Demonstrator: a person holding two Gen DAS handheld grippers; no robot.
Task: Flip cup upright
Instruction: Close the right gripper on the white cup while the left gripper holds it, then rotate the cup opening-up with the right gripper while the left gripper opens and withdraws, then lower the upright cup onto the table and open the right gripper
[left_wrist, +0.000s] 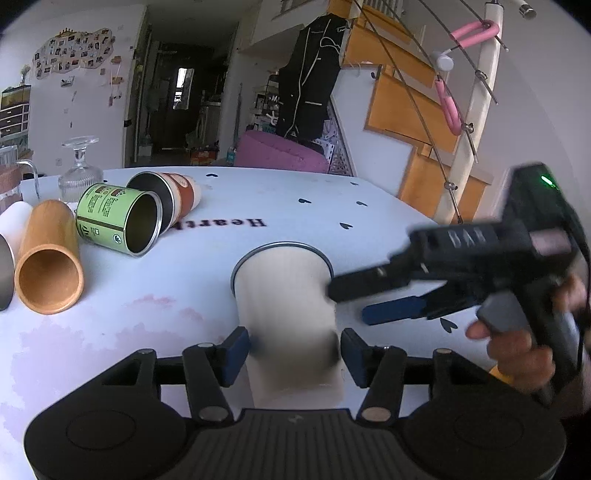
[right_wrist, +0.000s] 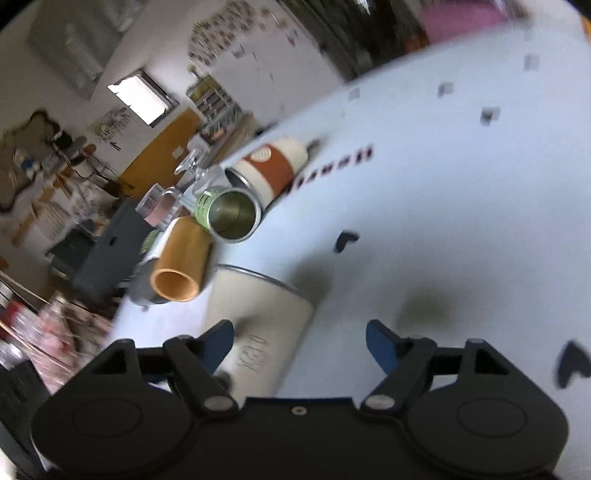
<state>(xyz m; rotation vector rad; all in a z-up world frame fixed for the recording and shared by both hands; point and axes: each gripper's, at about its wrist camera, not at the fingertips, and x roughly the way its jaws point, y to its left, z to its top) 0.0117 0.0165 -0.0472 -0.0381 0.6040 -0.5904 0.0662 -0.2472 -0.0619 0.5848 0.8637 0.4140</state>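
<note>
A cream cup (left_wrist: 286, 306) with a metal rim lies on its side on the white tablecloth (left_wrist: 314, 206), rim pointing away. My left gripper (left_wrist: 293, 350) has its blue pads on either side of the cup's base end, close to or touching it; the image is blurred there. My right gripper (left_wrist: 351, 301) is open and hovers just right of the cup, held by a hand. In the right wrist view the cup (right_wrist: 258, 325) lies by the left finger, and my right gripper (right_wrist: 299, 343) is open.
A wooden tube cup (left_wrist: 48, 258), a green tin (left_wrist: 118, 219) and a red-banded cup (left_wrist: 173, 197) lie on their sides at the left. An upturned glass dish (left_wrist: 79, 170) and a jug (left_wrist: 11, 181) stand behind them. A staircase rail (left_wrist: 476, 122) rises at the right.
</note>
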